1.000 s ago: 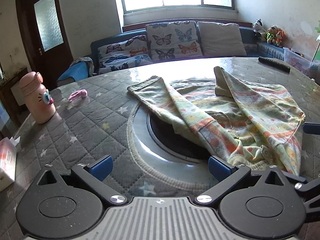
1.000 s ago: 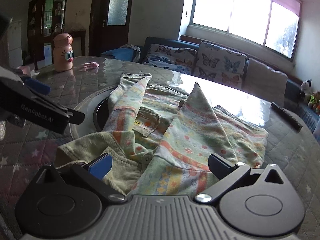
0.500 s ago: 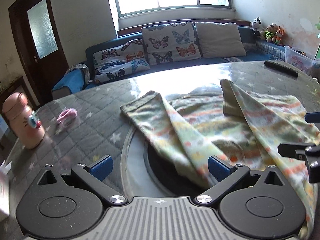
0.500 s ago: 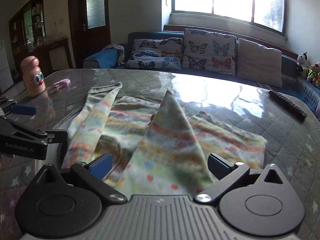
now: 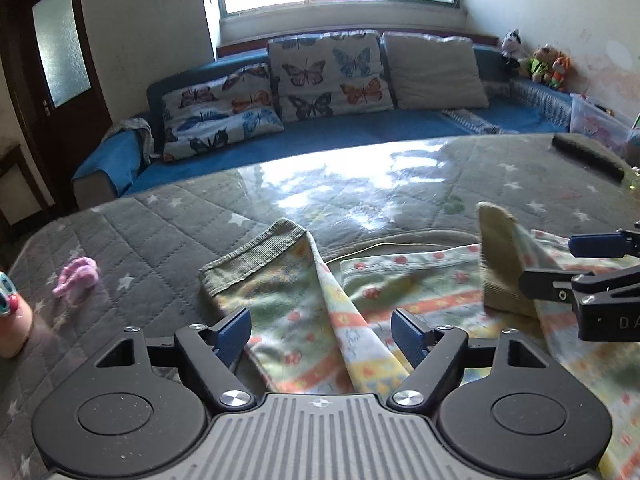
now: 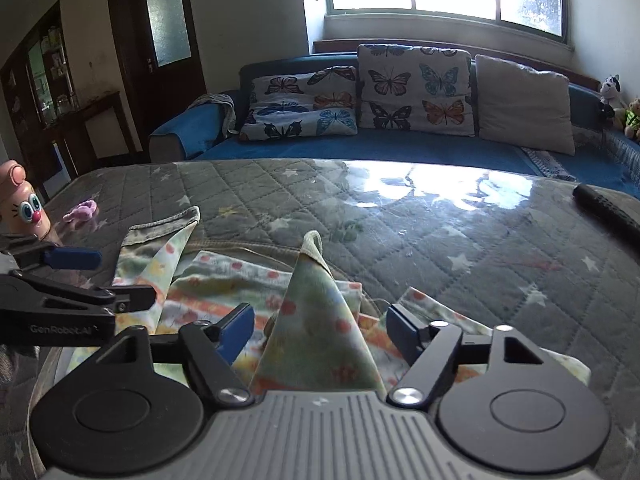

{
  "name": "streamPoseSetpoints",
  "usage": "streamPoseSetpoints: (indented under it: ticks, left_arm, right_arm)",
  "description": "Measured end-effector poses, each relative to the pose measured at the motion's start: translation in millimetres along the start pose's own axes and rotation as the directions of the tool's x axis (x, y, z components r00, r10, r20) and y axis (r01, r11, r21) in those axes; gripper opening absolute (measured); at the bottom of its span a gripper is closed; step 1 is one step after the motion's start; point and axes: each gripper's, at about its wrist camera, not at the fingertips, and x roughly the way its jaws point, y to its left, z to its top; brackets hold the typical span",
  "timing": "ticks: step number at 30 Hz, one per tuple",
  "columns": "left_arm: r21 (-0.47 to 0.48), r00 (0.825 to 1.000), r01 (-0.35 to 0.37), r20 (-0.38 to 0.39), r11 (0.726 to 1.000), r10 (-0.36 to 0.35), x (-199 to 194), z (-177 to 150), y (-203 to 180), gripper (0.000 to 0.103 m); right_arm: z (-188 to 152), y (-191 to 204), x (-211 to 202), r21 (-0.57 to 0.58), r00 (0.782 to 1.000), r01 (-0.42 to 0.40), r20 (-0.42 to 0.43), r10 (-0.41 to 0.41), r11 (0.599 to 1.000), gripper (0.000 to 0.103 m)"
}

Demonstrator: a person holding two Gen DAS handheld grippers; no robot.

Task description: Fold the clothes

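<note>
A small patterned garment [image 5: 400, 292] with green, yellow and orange stripes lies on the quilted table; both sleeves are folded inward. My left gripper [image 5: 320, 336] is open over the left sleeve [image 5: 280, 280], whose ribbed cuff points away. My right gripper [image 6: 320, 332] is open over the right sleeve [image 6: 316, 320], whose cuff tip stands up. The right gripper's fingers [image 5: 600, 244] show at the right of the left wrist view; the left gripper's fingers [image 6: 72, 258] show at the left of the right wrist view. Neither holds cloth.
A pink cartoon bottle [image 6: 24, 200] and a small pink object [image 5: 76, 276] sit at the table's left. A black remote [image 6: 608, 208] lies at the right. A blue sofa [image 5: 360, 128] with butterfly cushions stands beyond the far edge.
Both grippers moved forward along the garment toward the far cuffs and came in lower and closer to the cloth. The garment lies flatter than a second ago.
</note>
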Motion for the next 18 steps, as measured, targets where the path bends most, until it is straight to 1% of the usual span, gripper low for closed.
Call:
streamPoseSetpoints:
  ticks: [1,2,3,4,5,6,7,8,9,10,11,12,15,18]
  left_arm:
    - [-0.002,1.0,0.005,-0.012,1.0,-0.005,6.0,1.2,0.4,0.071]
    - [-0.004,1.0,0.011,-0.022,1.0,-0.011,10.6,1.3,0.5,0.07]
    - [-0.006,0.999,0.015,-0.032,1.0,-0.016,14.9,1.1,0.6,0.06]
    - [-0.008,0.999,0.024,-0.042,1.0,-0.024,18.8,0.6,1.0,0.047]
    - [-0.014,0.998,0.038,-0.053,0.999,-0.038,22.1,-0.5,2.0,0.041]
    - [-0.022,0.996,0.055,-0.062,0.998,-0.056,24.7,-1.5,3.6,0.028]
    - [-0.031,0.995,0.072,-0.063,0.997,-0.074,25.4,-2.8,5.5,0.02]
    - [-0.04,0.994,0.09,-0.058,0.995,-0.092,24.6,-4.4,7.1,0.016]
    - [-0.044,0.994,0.099,-0.052,0.994,-0.101,22.3,-5.6,8.2,0.009]
    - [-0.042,0.995,0.095,-0.039,0.995,-0.097,17.6,-6.7,9.2,0.005]
    - [-0.041,0.996,0.087,-0.023,0.995,-0.088,11.7,-8.2,10.2,0.004]
    - [-0.042,0.997,0.082,-0.006,0.996,-0.082,5.0,-9.5,11.9,0.003]
    - [-0.074,0.997,0.067,0.044,0.995,-0.064,-18.2,-13.7,24.7,0.002]
    - [-0.118,0.996,0.04,0.084,0.992,-0.03,-43.4,-21.5,42.7,0.002]
  right_arm:
    - [1.3,-0.9,4.6,0.005,1.0,-0.006,-0.007,0.006,1.0,0.065]
    - [2.6,-1.7,9.2,0.009,1.0,-0.013,-0.014,0.013,1.0,0.059]
    - [3.9,-2.6,13.9,0.014,1.0,-0.019,-0.02,0.019,1.0,0.055]
    - [4.0,-3.3,15.6,0.013,0.999,-0.02,-0.025,0.02,1.0,0.048]
    - [4.0,-4.1,17.1,0.012,0.999,-0.02,-0.03,0.02,1.0,0.042]
    - [3.3,-5.3,15.7,0.016,0.999,-0.018,-0.029,0.018,1.0,0.039]
    - [2.5,-6.6,14.1,0.02,0.999,-0.015,-0.028,0.016,1.0,0.031]
    - [1.8,-7.8,12.5,0.024,1.0,-0.013,-0.027,0.013,1.0,0.019]
    - [0.9,-9.6,9.3,0.035,1.0,-0.01,-0.023,0.011,0.999,0.016]
    - [0.9,-10.9,5.6,0.042,1.0,-0.006,-0.017,0.007,0.999,0.011]
    - [0.6,-11.7,2.9,0.044,1.0,-0.002,-0.012,0.003,0.999,0.007]
    - [0.0,-14.2,-4.5,0.048,1.0,0.006,0.005,-0.007,0.999,0.006]
    - [-2.7,-23.0,-31.7,0.062,0.998,0.03,0.054,-0.033,0.998,0.004]
    - [-7.5,-31.4,-61.1,0.082,0.993,0.053,0.099,-0.061,0.995,0.004]
